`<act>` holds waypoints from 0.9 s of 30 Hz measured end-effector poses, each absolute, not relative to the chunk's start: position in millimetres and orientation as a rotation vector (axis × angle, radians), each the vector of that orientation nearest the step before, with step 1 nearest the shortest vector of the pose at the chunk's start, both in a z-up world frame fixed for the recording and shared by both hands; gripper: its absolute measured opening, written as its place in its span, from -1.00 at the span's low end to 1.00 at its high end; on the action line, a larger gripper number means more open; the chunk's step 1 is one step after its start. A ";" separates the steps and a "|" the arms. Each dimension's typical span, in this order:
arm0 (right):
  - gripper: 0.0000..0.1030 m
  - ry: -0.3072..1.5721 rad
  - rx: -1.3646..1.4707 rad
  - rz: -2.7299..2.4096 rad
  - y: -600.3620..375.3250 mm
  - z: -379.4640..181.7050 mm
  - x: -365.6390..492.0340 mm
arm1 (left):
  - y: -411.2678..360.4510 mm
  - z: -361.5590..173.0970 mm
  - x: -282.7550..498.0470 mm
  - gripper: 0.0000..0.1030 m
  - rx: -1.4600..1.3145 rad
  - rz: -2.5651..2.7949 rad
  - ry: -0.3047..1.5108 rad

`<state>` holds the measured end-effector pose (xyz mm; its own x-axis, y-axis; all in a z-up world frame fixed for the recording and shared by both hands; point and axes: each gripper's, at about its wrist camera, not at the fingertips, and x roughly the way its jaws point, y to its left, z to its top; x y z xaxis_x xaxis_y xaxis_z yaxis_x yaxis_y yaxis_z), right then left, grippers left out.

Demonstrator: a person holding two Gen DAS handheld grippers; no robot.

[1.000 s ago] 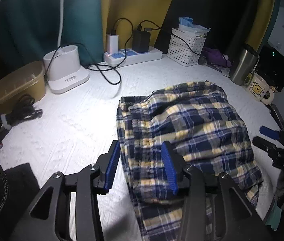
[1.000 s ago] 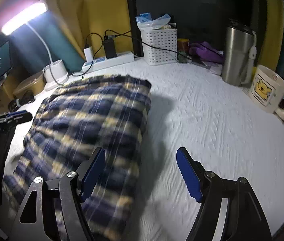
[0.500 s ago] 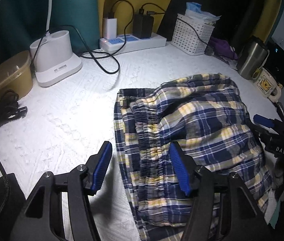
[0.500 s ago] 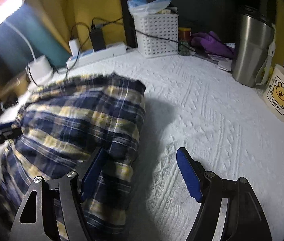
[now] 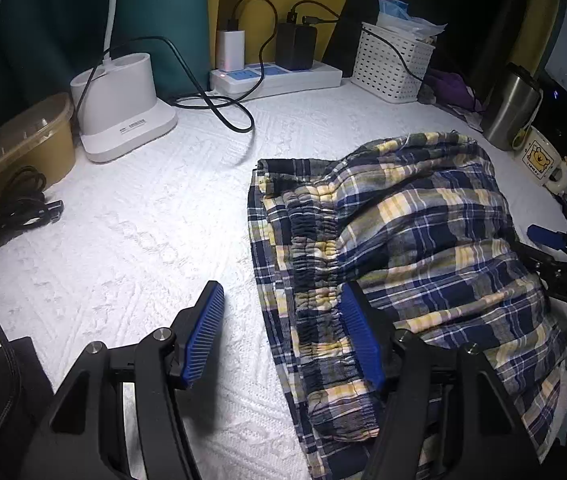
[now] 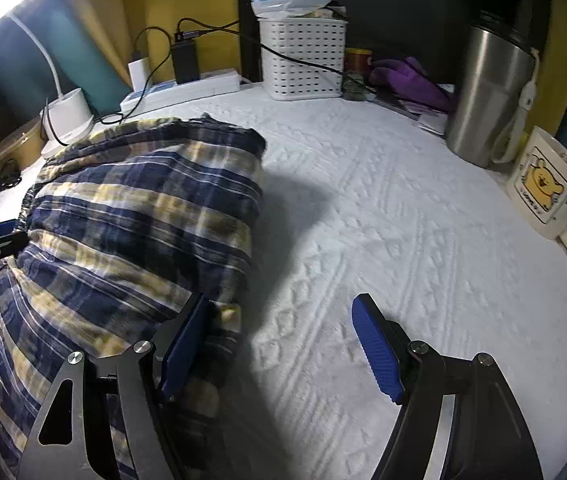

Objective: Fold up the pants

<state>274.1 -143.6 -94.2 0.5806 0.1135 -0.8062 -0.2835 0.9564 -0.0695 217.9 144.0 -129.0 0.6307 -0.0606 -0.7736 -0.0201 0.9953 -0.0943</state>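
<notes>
The plaid pants [image 5: 403,232], navy, yellow and white, lie folded in a puffy bundle on the white textured cover [image 5: 155,240]. Their elastic waistband [image 5: 315,264] runs along the bundle's left side. My left gripper [image 5: 281,292] is open; its right finger rests on the waistband and its left finger hangs over bare cover. In the right wrist view the pants [image 6: 143,200] fill the left half. My right gripper [image 6: 281,304] is open, with its left finger against the bundle's right edge and only cover between the pads. Each gripper's tip shows at the other view's edge.
Along the back stand a white lamp base [image 5: 123,112], a power strip [image 5: 275,76] with chargers and a looping black cable, and a white basket [image 6: 303,60]. A steel tumbler [image 6: 491,92] and a bear mug [image 6: 547,188] stand at right. A tan tub [image 5: 23,148] sits far left.
The left gripper's jaws have widened and it has sunk toward the waistband edge. The right gripper has dropped in beside the bundle, its left finger now against the fabric.
</notes>
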 end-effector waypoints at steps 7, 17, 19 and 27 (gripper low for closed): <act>0.46 0.915 -0.163 0.240 -149.9 -80.6 255.3 | 145.0 -112.0 200.2 0.20 -0.131 -0.009 0.859; 0.46 0.866 -0.105 0.261 -162.4 -58.1 249.3 | 139.2 -95.7 196.5 0.27 -0.177 -0.050 0.848; 0.46 0.857 -0.097 0.263 -164.5 -54.3 249.3 | 136.9 -94.0 199.8 0.31 -0.173 -0.050 0.843; 0.46 0.848 -0.072 0.259 -176.3 -49.6 255.6 | 135.6 -104.0 219.2 0.44 -0.202 -0.069 0.877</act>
